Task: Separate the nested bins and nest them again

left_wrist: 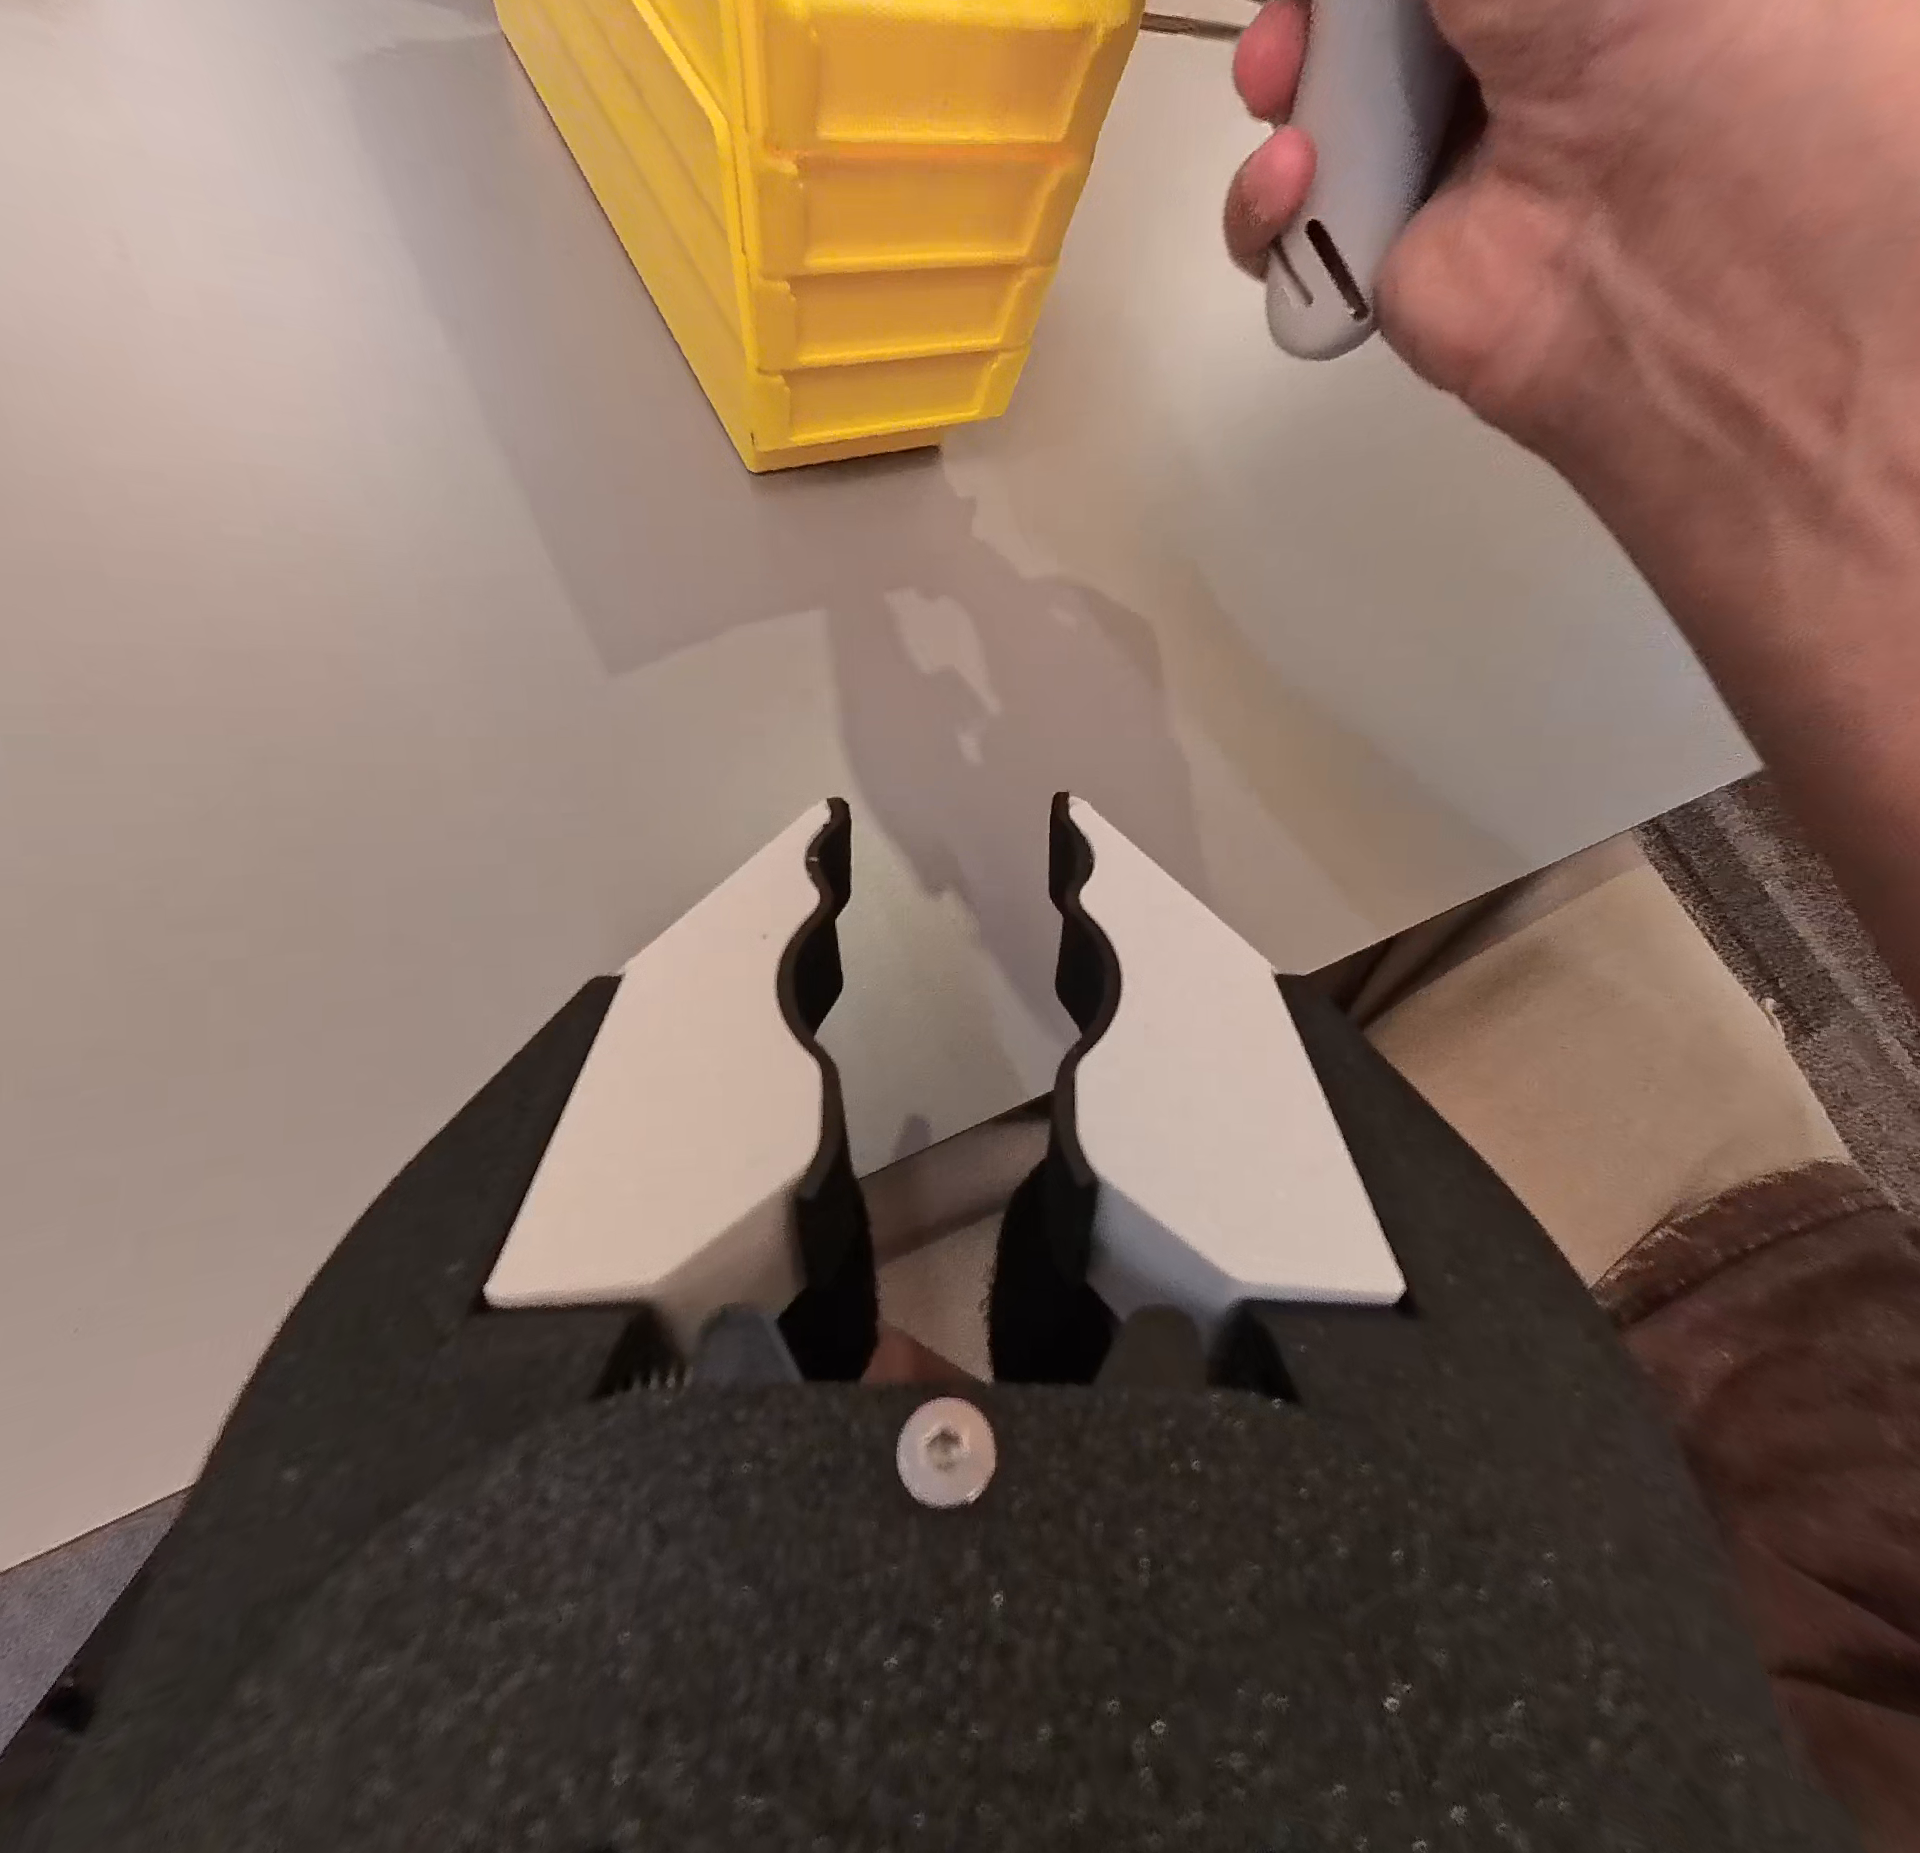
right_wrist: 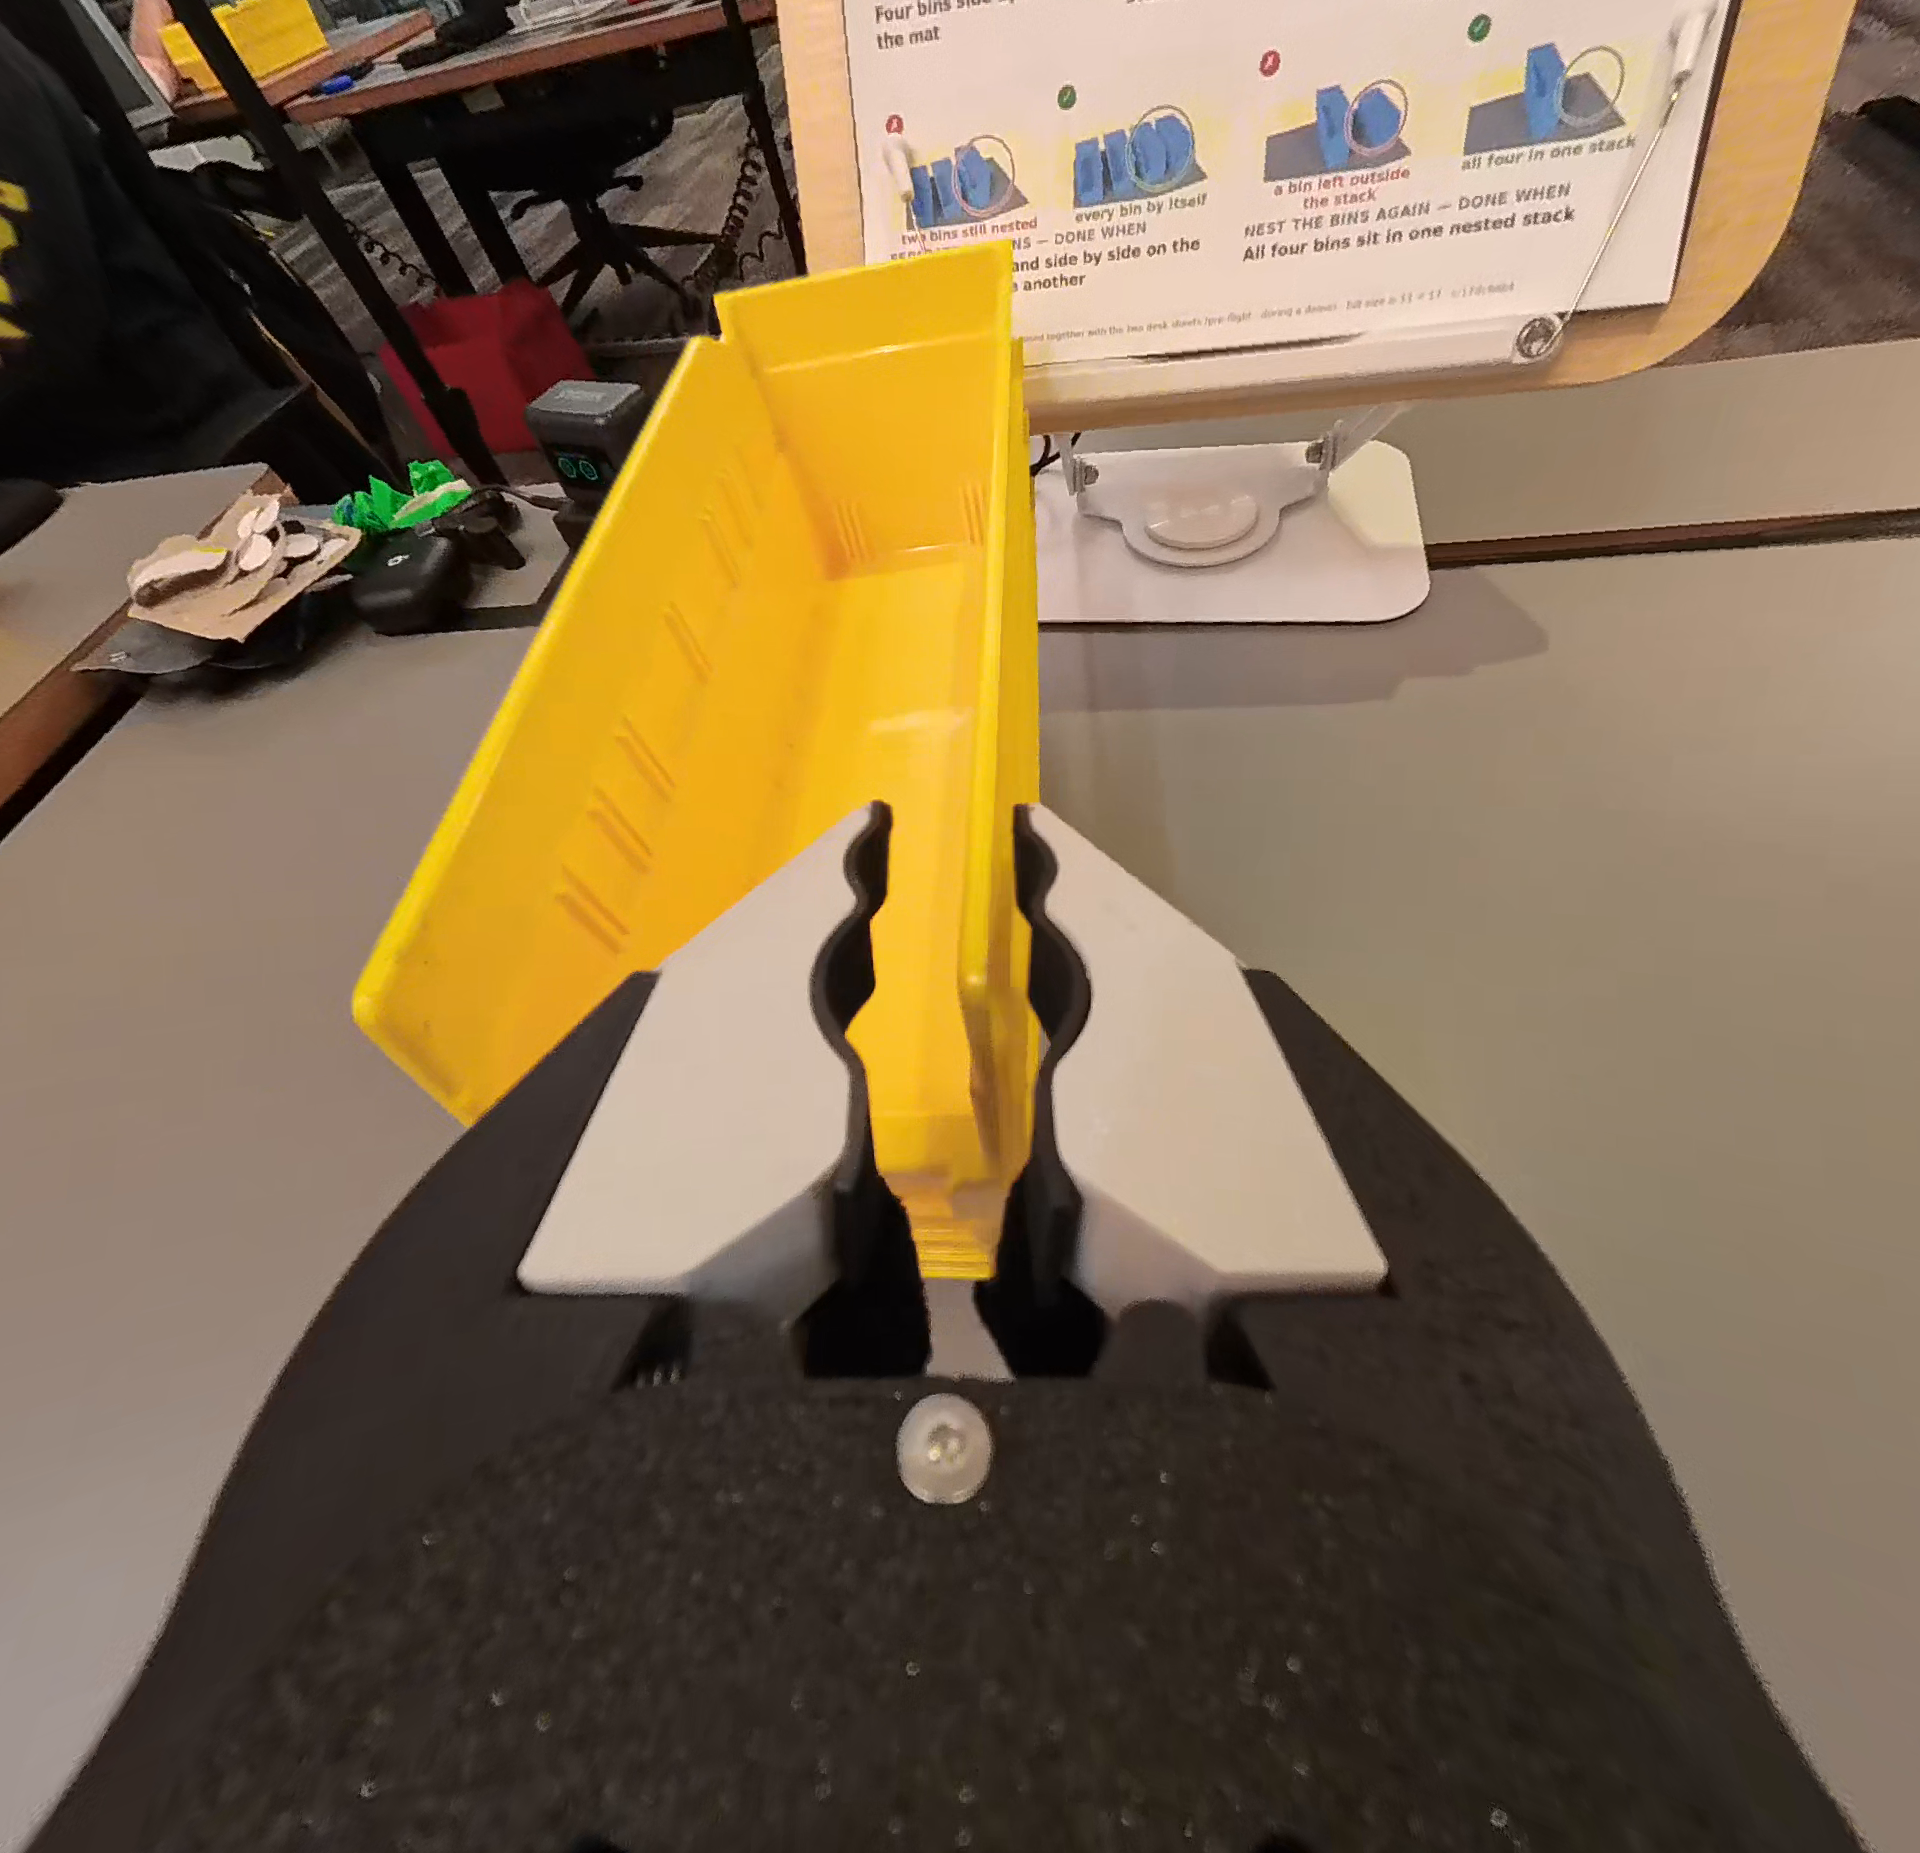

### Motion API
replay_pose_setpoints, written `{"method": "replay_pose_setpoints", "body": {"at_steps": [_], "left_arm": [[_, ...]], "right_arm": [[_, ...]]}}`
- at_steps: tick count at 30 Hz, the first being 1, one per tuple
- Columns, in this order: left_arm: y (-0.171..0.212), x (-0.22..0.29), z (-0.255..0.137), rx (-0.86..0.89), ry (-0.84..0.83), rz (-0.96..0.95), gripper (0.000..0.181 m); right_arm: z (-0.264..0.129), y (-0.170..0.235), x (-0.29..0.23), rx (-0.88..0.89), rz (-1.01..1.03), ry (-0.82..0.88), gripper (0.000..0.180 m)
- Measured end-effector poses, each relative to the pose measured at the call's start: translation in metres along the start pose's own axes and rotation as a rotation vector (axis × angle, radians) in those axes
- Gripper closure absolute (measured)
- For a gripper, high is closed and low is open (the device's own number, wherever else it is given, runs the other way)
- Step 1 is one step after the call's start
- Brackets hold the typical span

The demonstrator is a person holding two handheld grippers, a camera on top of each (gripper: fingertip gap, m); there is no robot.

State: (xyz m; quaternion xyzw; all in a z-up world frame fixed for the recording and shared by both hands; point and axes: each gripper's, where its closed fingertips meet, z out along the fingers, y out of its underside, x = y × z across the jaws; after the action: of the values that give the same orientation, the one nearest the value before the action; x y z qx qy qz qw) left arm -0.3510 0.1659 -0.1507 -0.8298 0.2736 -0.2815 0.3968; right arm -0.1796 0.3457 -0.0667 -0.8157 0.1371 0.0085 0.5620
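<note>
A stack of nested yellow bins (left_wrist: 894, 193) stands on the grey table (left_wrist: 312, 556) ahead of my left gripper (left_wrist: 948, 816). That gripper is open and empty, low over the table near its front edge. A hand (left_wrist: 1610, 245) holds the right gripper's grey handle just right of the stack. In the right wrist view the yellow bins (right_wrist: 727, 712) open towards the camera. My right gripper (right_wrist: 951, 816) is shut on the stack's right side wall, and several layered rims show between the fingers.
An instruction sheet on a wooden board (right_wrist: 1299, 141) stands on a white base (right_wrist: 1226, 546) behind the bins. Cardboard scraps, green tape and dark devices (right_wrist: 312, 556) lie at the far left. The table's front edge (left_wrist: 1455, 899) runs near my left gripper.
</note>
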Motion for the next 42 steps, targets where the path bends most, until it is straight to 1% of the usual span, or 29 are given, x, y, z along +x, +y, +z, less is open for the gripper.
{"method": "replay_pose_setpoints", "body": {"at_steps": [5, 7, 9, 11, 13, 17, 21, 23, 25, 27, 28, 30, 33, 35, 37, 39, 42], "left_arm": [[0.001, 0.001, 0.000, -0.003, 0.005, 0.000, 0.145], [0.000, -0.002, -0.001, 0.000, -0.004, 0.006, 0.145], [0.000, -0.006, -0.002, 0.005, -0.015, 0.006, 0.144], [-0.001, -0.011, -0.003, 0.006, -0.023, -0.005, 0.144], [-0.001, -0.014, -0.002, 0.004, -0.023, -0.019, 0.144], [0.001, -0.014, 0.000, -0.012, -0.026, -0.019, 0.144], [0.001, -0.012, 0.002, -0.017, -0.044, 0.009, 0.144], [0.003, -0.012, 0.003, -0.024, -0.060, 0.029, 0.144], [0.003, -0.011, 0.004, -0.025, -0.072, 0.042, 0.144], [0.003, -0.010, 0.005, -0.027, -0.084, 0.056, 0.144], [0.004, -0.009, 0.005, -0.032, -0.091, 0.064, 0.144], [0.004, -0.008, 0.006, -0.032, -0.102, 0.080, 0.144], [0.002, -0.013, 0.010, -0.027, -0.143, 0.103, 0.144], [-0.014, -0.020, 0.017, 0.020, -0.177, 0.097, 0.144], [-0.035, -0.028, 0.030, 0.054, -0.215, 0.062, 0.139], [-0.056, -0.033, 0.046, 0.083, -0.235, 0.023, 0.137], [-0.094, -0.041, 0.072, 0.124, -0.292, 0.031, 0.135]], "right_arm": [[-0.018, -0.009, 0.002, 0.033, -0.052, -0.047, 0.156], [-0.033, -0.010, -0.002, 0.051, -0.093, -0.136, 0.152], [-0.055, -0.001, -0.005, 0.052, -0.152, -0.251, 0.151], [-0.080, 0.022, 0.002, 0.013, -0.209, -0.347, 0.147], [-0.105, 0.054, 0.018, -0.056, -0.266, -0.411, 0.145], [-0.153, 0.115, 0.055, -0.154, -0.262, -0.494, 0.140], [-0.189, 0.152, 0.091, -0.170, -0.200, -0.484, 0.131], [-0.201, 0.165, 0.106, -0.184, -0.158, -0.463, 0.130], [-0.209, 0.169, 0.114, -0.224, -0.182, -0.446, 0.124], [-0.211, 0.163, 0.119, -0.210, -0.235, -0.430, 0.124], [-0.211, 0.163, 0.121, -0.191, -0.220, -0.423, 0.125], [-0.209, 0.164, 0.123, -0.211, -0.160, -0.422, 0.125], [-0.210, 0.160, 0.116, -0.208, -0.078, -0.478, 0.126], [-0.210, 0.160, 0.116, -0.209, -0.079, -0.478, 0.126], [-0.210, 0.159, 0.115, -0.204, -0.092, -0.480, 0.126], [-0.209, 0.159, 0.114, -0.201, -0.096, -0.483, 0.127], [-0.210, 0.158, 0.109, -0.202, -0.092, -0.499, 0.127]]}}
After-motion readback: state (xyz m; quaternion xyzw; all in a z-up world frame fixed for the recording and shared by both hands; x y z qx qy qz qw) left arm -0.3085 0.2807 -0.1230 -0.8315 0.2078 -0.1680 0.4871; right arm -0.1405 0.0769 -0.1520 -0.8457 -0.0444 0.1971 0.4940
